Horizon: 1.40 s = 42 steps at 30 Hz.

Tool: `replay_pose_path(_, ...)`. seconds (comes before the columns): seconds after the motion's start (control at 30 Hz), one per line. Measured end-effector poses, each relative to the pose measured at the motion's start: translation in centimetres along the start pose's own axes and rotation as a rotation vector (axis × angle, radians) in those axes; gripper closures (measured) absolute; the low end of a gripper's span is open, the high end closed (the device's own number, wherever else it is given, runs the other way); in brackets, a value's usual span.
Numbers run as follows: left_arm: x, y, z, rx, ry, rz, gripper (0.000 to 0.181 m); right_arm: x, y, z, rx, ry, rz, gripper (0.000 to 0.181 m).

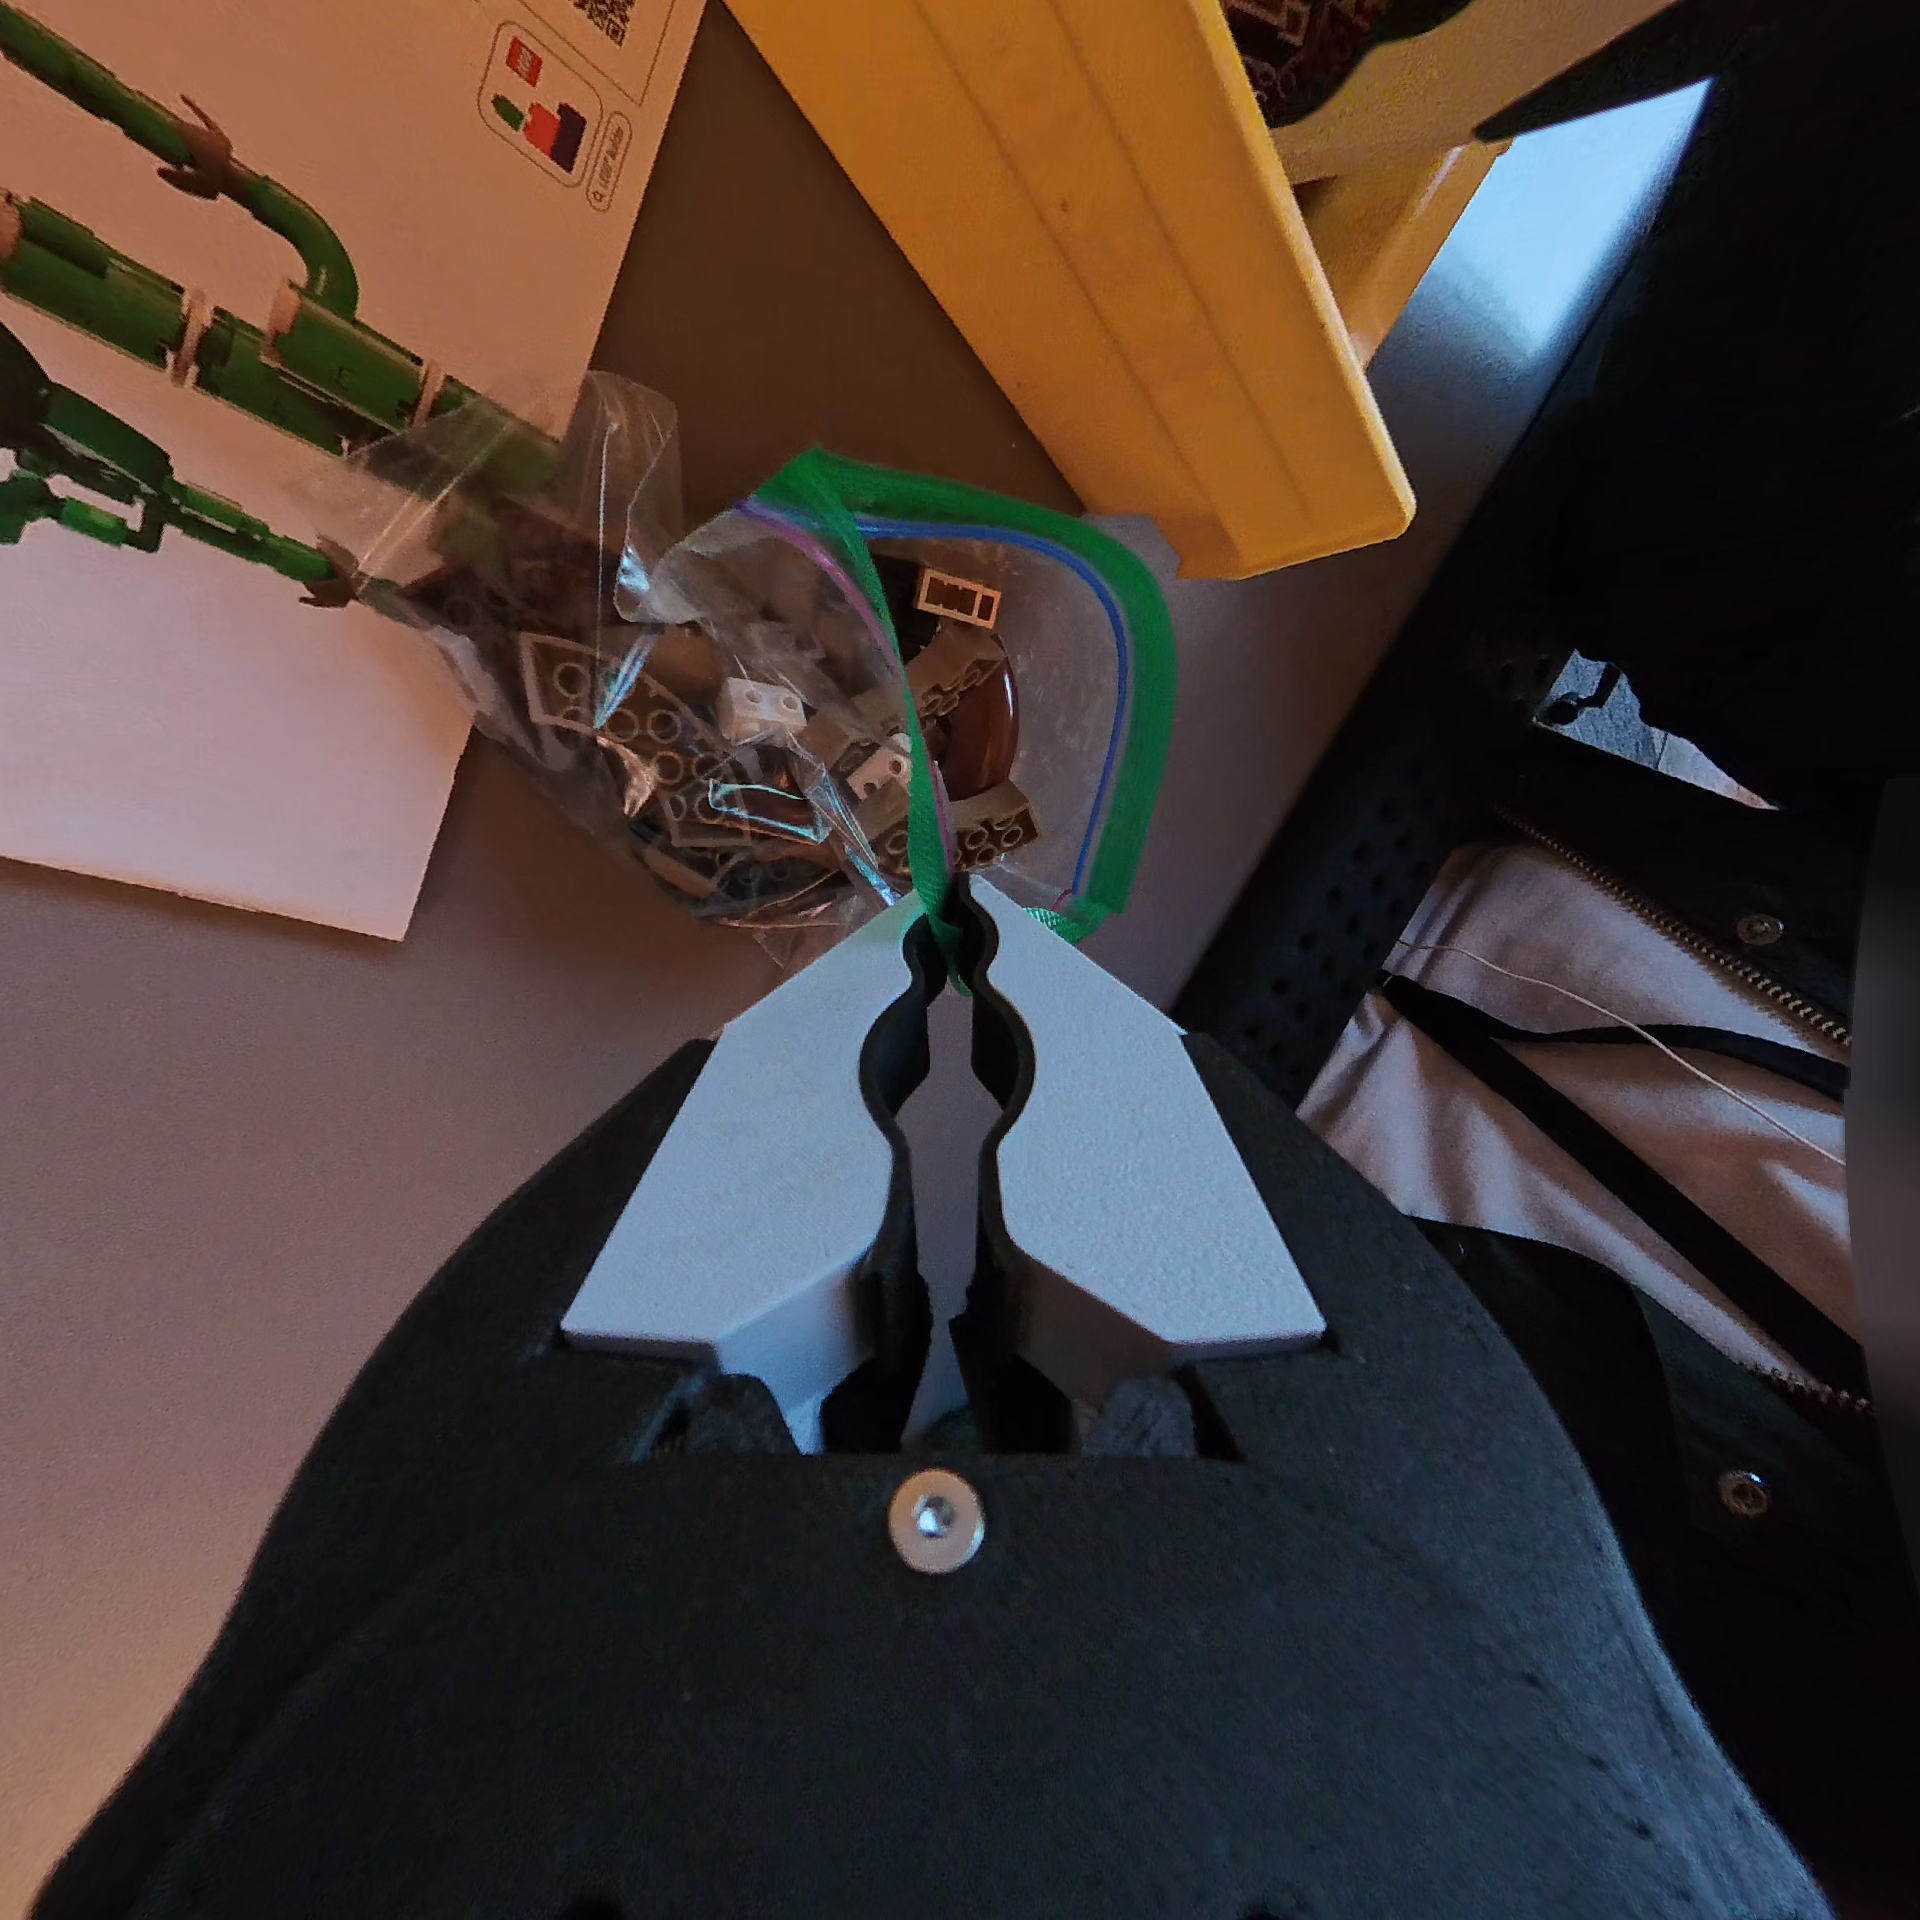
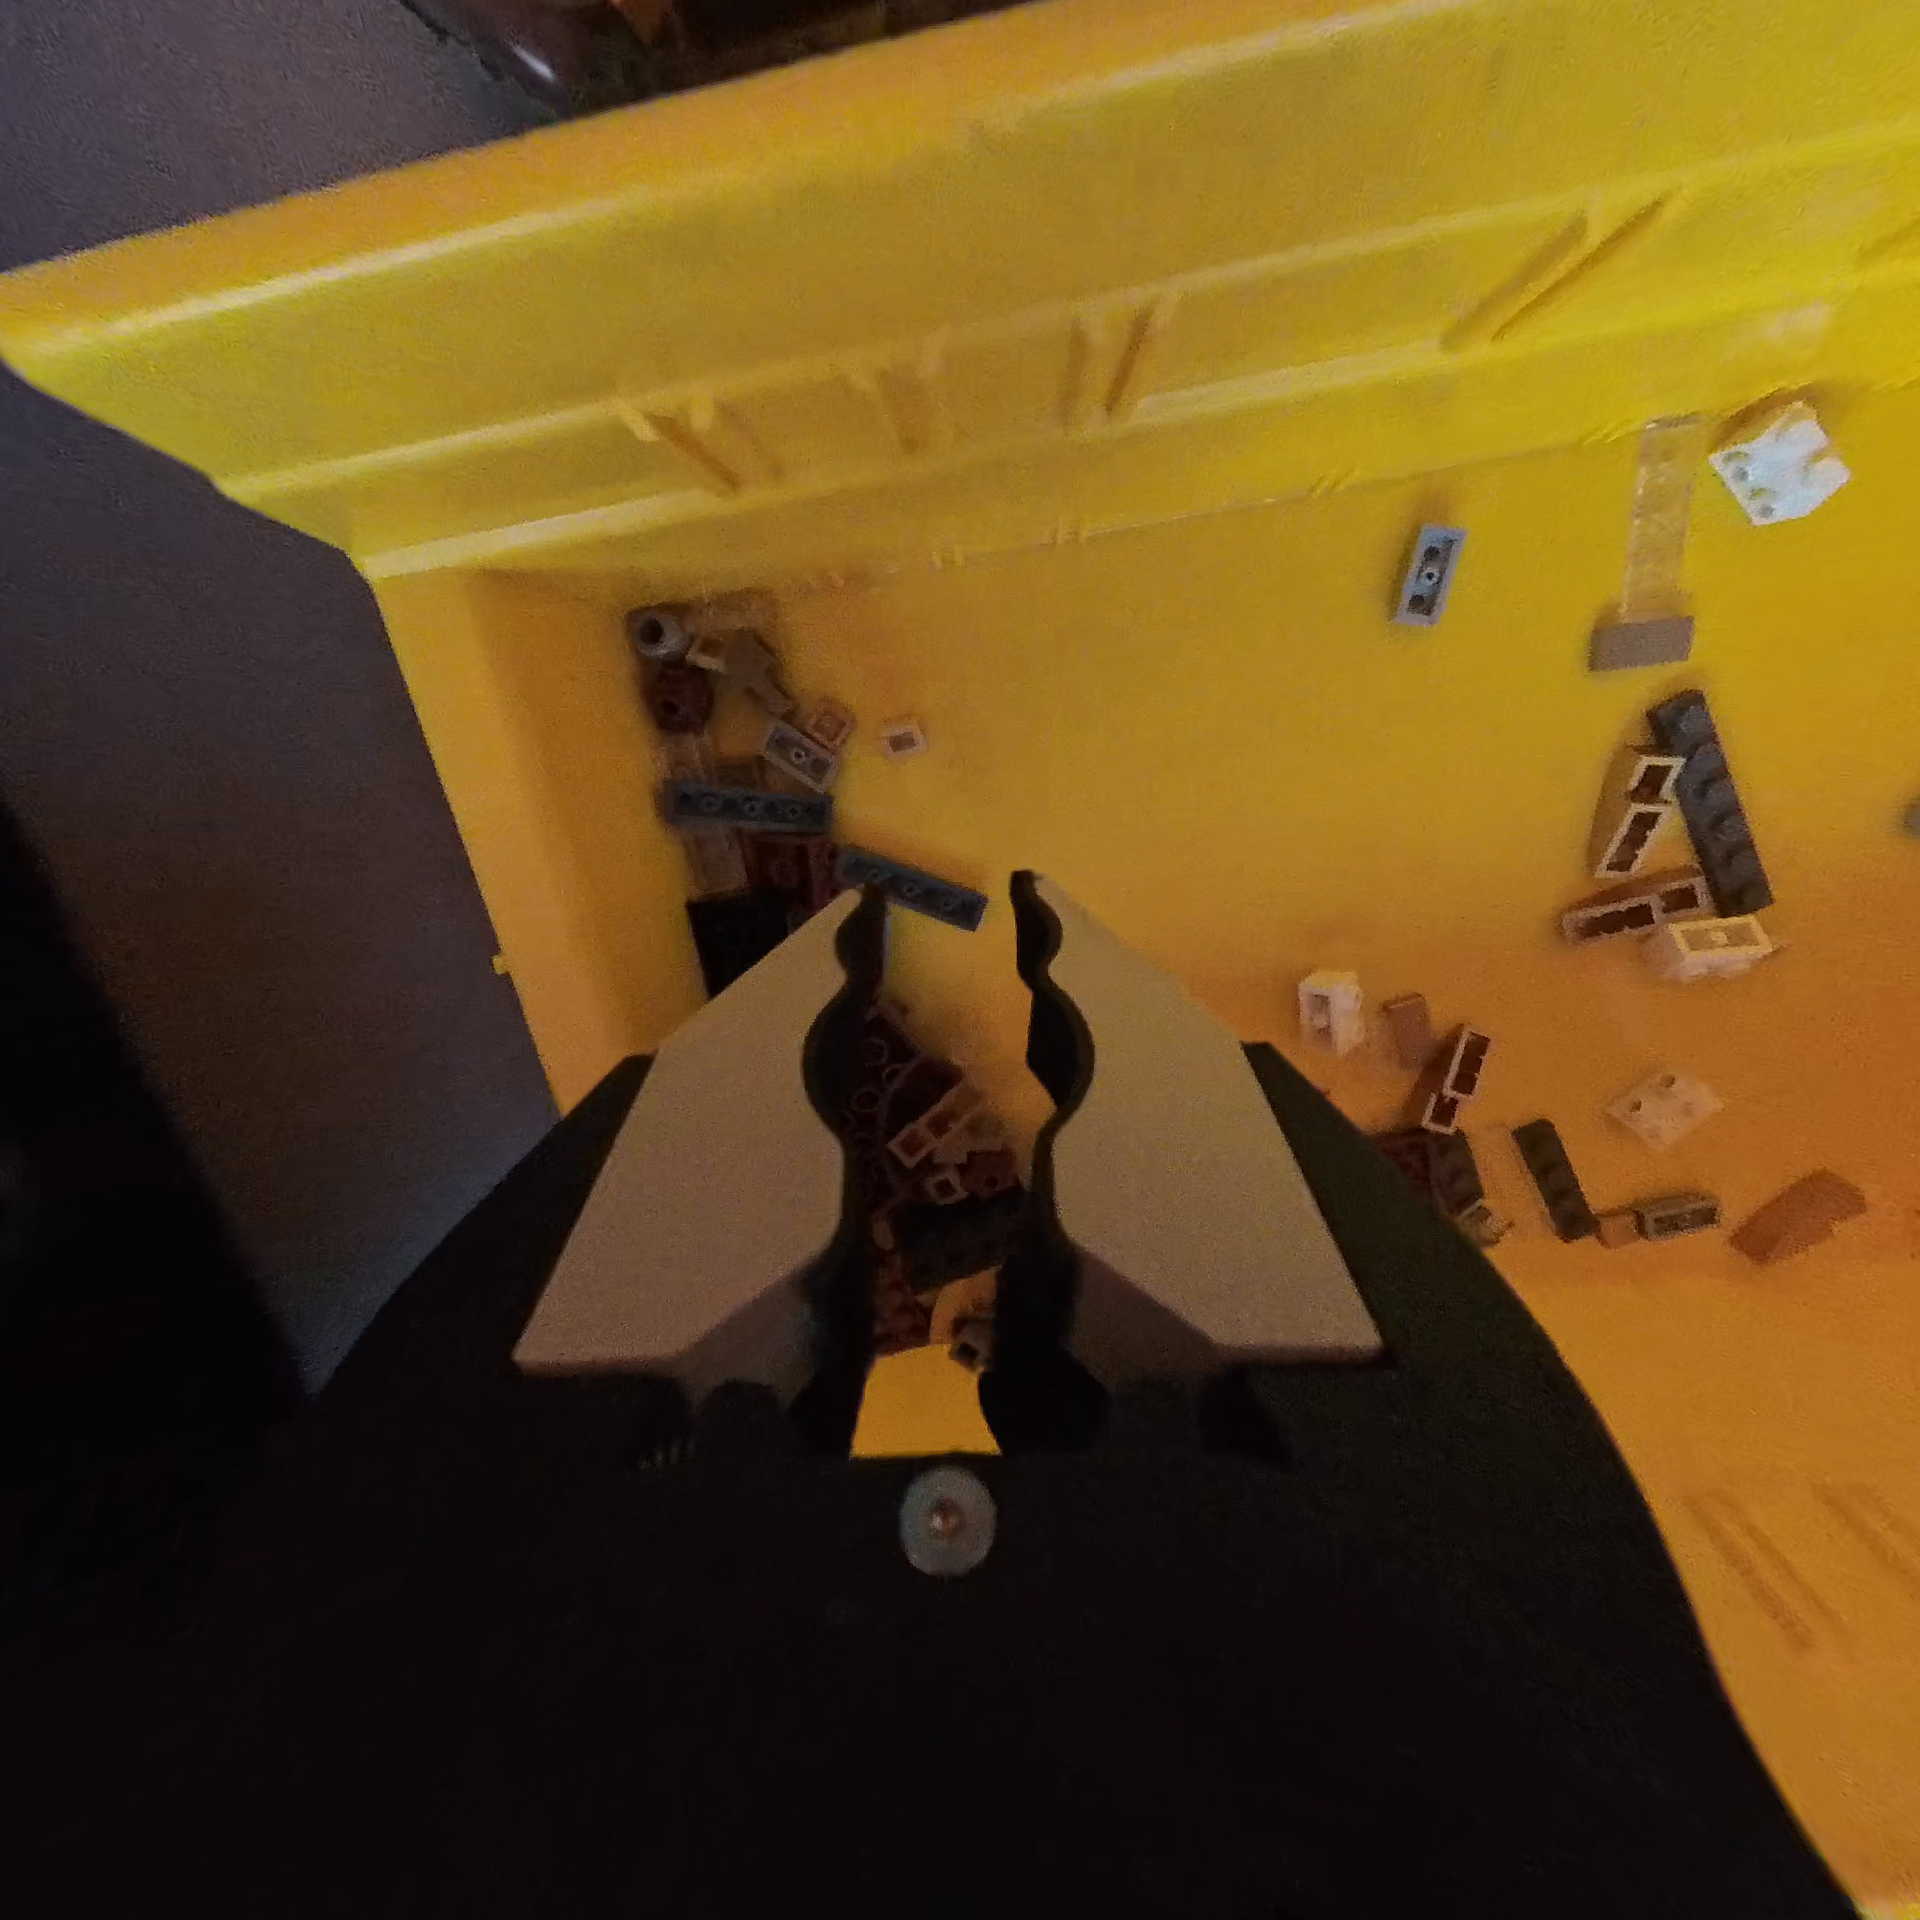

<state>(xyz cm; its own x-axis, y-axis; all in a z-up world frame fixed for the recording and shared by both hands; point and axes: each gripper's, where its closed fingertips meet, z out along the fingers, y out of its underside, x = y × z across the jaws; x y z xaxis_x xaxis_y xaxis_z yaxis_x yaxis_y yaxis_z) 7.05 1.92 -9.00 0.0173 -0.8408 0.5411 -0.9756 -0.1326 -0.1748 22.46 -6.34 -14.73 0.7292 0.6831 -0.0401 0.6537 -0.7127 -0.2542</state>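
On the bench [image 1: 187,1195], your left gripper [image 1: 958,914] is pinching the green zip edge of a clear bag [image 1: 727,717], jaws pressed together on the strip right at the tips. Bag is lying just ahead of the gripper, mouth gaping toward you, green rim arching up and round to the right. Bricks [image 1: 665,727] inside are showing grey, white, dark and brown; one large brown curved piece is sitting near the mouth. Bag's far end is resting on a printed sheet [image 1: 208,727] with green stem-like models pictured on it; the sheet is lying flat on the bench to the left. Yellow bin [image 1: 1143,291] is sitting beyond the bag, its near corner just beside the green rim; contact cannot be told. Off the bench edge to the right, dark clothing with a zip and pale fabric is showing.

Over at the bin [image 2: 935,260], your right gripper [image 2: 948,904] is hanging spread above the yellow floor, nothing between the jaws. Loose bricks [image 2: 769,769] are piling in the corner where the ribbed wall meets the side wall, directly under and ahead of the gripper; a flat blue-grey plate [image 2: 914,894] is lying nearest the left fingertip, and whether it is touching cannot be told. More pieces [image 2: 1683,831] are scattering well apart across the floor to the right: white, grey, dark and tan. This view is blurring slightly.
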Motion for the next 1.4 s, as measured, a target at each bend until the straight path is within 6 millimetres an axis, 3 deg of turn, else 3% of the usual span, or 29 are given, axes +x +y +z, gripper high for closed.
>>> replay_pose_path(0.2,0.0,0.0,-0.1,0.003,0.001,-0.002,0.181,-0.5,1.0,1.5,-0.055,-0.027,-0.028,0.162)
replay_pose_path(0.37,0.0,0.0,0.0,0.0,0.0,0.0,0.181,0.2,0.9,1.5,-0.052,-0.004,-0.024,0.173)
replay_pose_path(0.47,0.0,0.0,0.0,0.001,0.001,-0.001,0.181,0.6,0.7,0.3,-0.031,0.037,-0.035,0.173)
replay_pose_path(0.53,0.0,0.0,0.0,0.001,0.002,-0.001,0.181,1.0,-1.2,-1.8,0.066,0.1,-0.037,0.174)
replay_pose_path(0.63,0.0,0.0,0.1,-0.001,0.003,-0.001,0.181,0.1,-6.9,-6.7,0.34,0.188,-0.074,0.173)
replay_pose_path(0.7,0.0,-0.1,0.1,-0.003,0.003,-0.002,0.181,-2.1,-11.5,-9.6,0.567,0.164,-0.112,0.174)
replay_pose_path(0.77,0.0,-0.1,0.2,-0.003,0.002,-0.002,0.181,-4.7,-14.8,-10.6,0.706,0.085,-0.138,0.174)
replay_pose_path(0.83,0.1,-0.2,0.1,0.004,0.003,0.0,0.181,-6.0,-16.3,-9.3,0.716,0.026,-0.134,0.172)
replay_pose_path(0.97,0.0,-0.1,-0.1,0.01,0.002,-0.003,0.181,-4.7,-15.7,-4.7,0.541,0.059,-0.091,0.157)
replay_pose_path(1.03,0.0,-0.1,-0.2,0.013,0.003,-0.003,0.181,-5.0,-15.3,-4.4,0.525,0.051,-0.122,0.155)
replay_pose_path(1.1,0.0,-0.1,-0.2,0.014,0.003,-0.002,0.181,-7.5,-14.7,-4.5,0.508,-0.013,-0.254,0.155)
replay_pose_path(1.17,0.0,-0.1,-0.2,0.013,0.004,-0.005,0.181,-9.0,-14.1,-3.6,0.447,0.03,-0.416,0.154)
replay_pose_path(1.3,0.1,-0.1,-0.1,0.01,0.002,-0.002,0.181,-8.5,-13.5,-0.7,0.272,0.199,-0.544,0.154)
replay_pose_path(1.4,0.2,-0.1,-0.1,0.01,0.001,0.004,0.181,-7.8,-13.4,-0.2,0.211,0.285,-0.579,0.17)
